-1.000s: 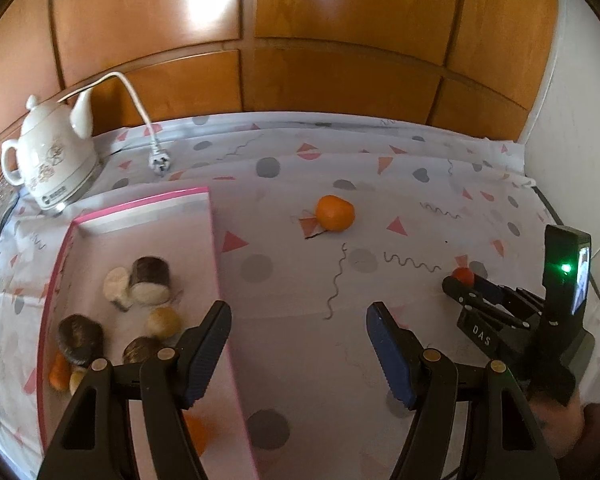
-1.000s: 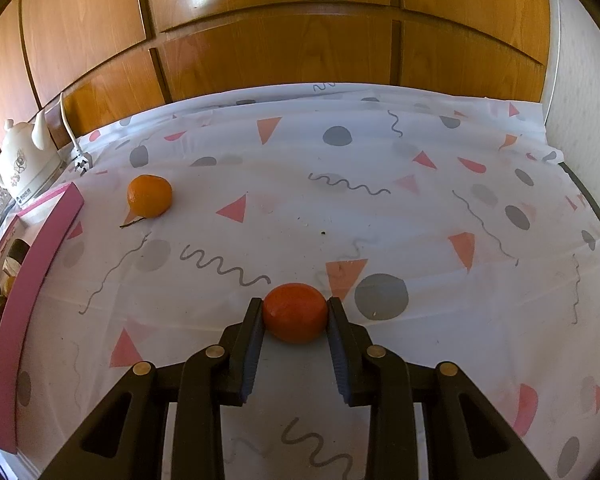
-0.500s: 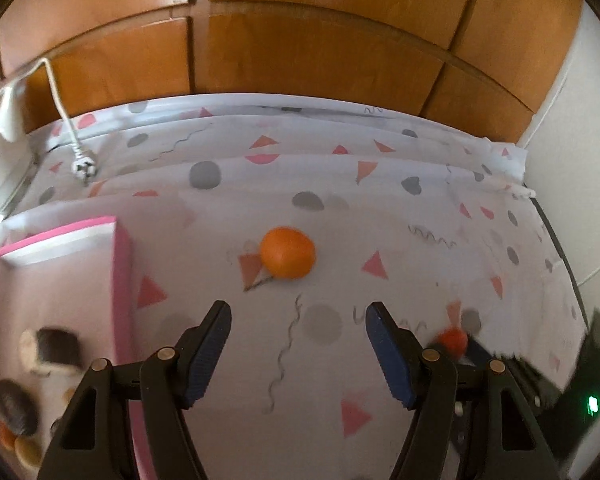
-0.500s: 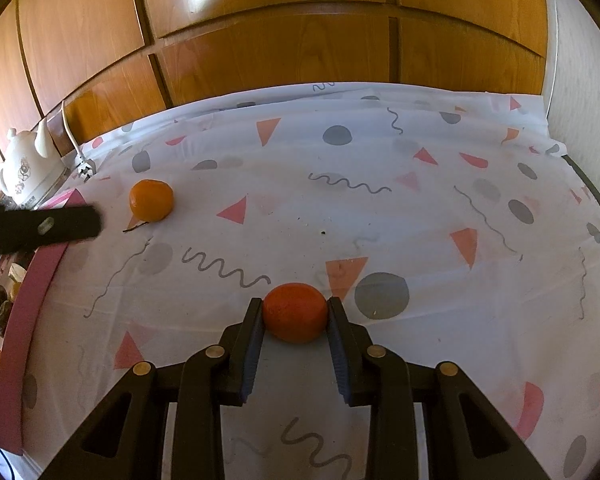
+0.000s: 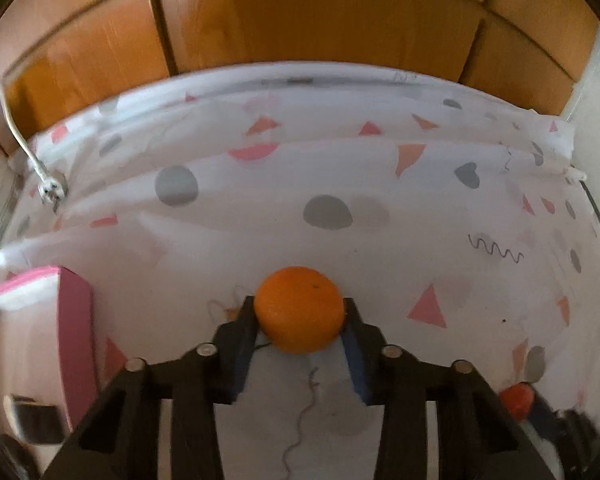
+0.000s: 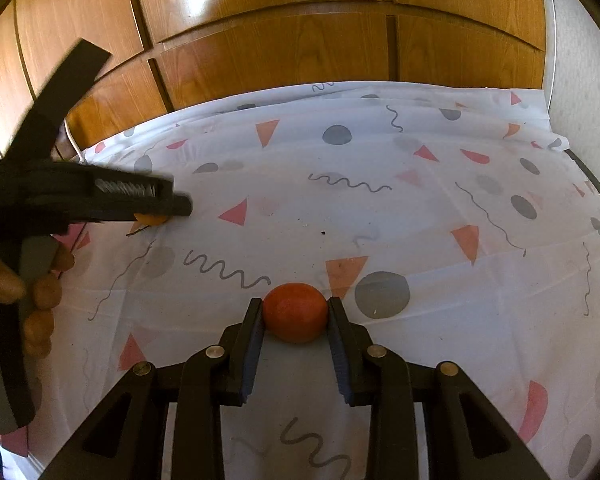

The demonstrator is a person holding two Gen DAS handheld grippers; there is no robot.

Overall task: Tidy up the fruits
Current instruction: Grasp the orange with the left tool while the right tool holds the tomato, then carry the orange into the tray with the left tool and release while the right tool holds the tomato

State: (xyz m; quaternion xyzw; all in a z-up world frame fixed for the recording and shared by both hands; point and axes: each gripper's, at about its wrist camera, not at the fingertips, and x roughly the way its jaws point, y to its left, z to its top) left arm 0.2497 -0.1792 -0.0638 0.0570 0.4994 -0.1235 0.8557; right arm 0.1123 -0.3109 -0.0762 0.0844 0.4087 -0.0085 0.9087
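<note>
At the far left edge, a pink-rimmed rectangular tray (image 5: pixel 74 320) with a pale floor sits on the bench, which is covered by a white cloth (image 5: pixel 380 200) printed with grey dots, pink triangles and squiggles. A white power cord (image 5: pixel 24 148) lies beyond it, against the brown wooden panelling (image 5: pixel 300 16). Right of the tray, the left claw (image 5: pixel 300 312) has just been closing, and its blue-lined pads now press both sides of a round orange mandarin (image 5: pixel 299 309) with dimpled peel; the fruit sits at the fingertips, resting on the cloth, with no clear long axis. Further right and nearer, the right claw (image 6: pixel 296 314) grips a smooth reddish-orange, slightly egg-shaped fruit (image 6: pixel 295 311), its long axis running left to right between the black fingers, also on the cloth.
</note>
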